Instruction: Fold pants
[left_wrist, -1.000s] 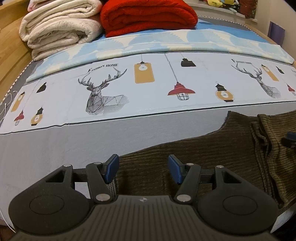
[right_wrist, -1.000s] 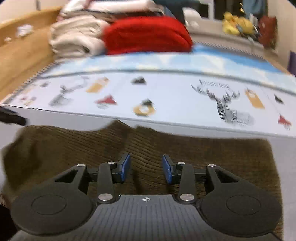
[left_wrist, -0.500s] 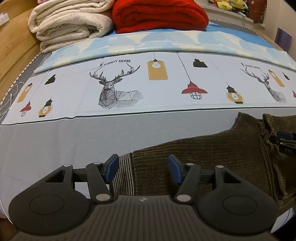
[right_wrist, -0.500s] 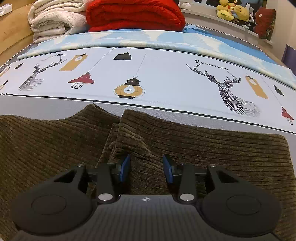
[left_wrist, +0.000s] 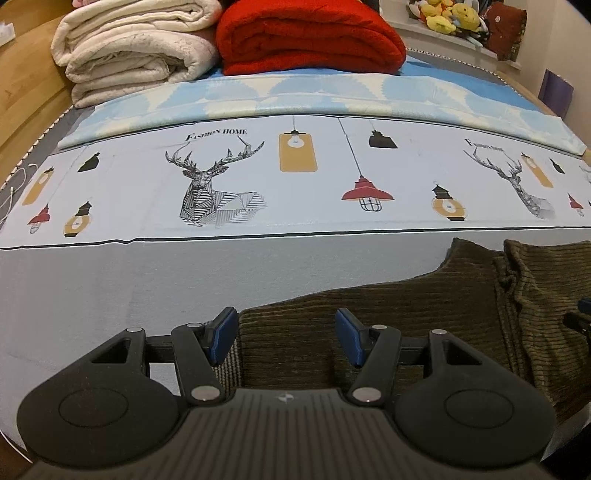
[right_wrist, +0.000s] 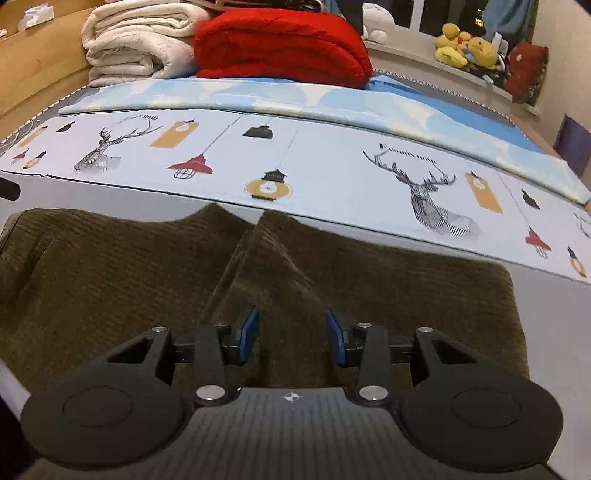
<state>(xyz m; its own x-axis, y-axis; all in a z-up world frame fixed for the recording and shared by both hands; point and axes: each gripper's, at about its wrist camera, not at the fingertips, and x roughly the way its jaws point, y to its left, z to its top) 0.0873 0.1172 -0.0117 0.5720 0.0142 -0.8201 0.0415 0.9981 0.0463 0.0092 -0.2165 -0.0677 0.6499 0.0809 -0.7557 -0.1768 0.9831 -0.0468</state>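
Observation:
Dark olive corduroy pants lie on the grey bed sheet. In the left wrist view my left gripper is open, its blue pads either side of the pants' left end, where a striped cuff shows. In the right wrist view the pants spread wide, with a raised fold in the middle. My right gripper is open just above the cloth below that fold. The right gripper's tip shows at the left view's right edge.
A printed sheet with deer and lamps lies beyond the pants. Folded cream blankets and a red blanket are stacked at the far end. A wooden bed frame runs along the left. Plush toys sit on a sill.
Both grippers stay open over the pants. The left view has shifted slightly, with the cuff now nearer the left pad. The right view has drawn back a little, showing more of the pants.

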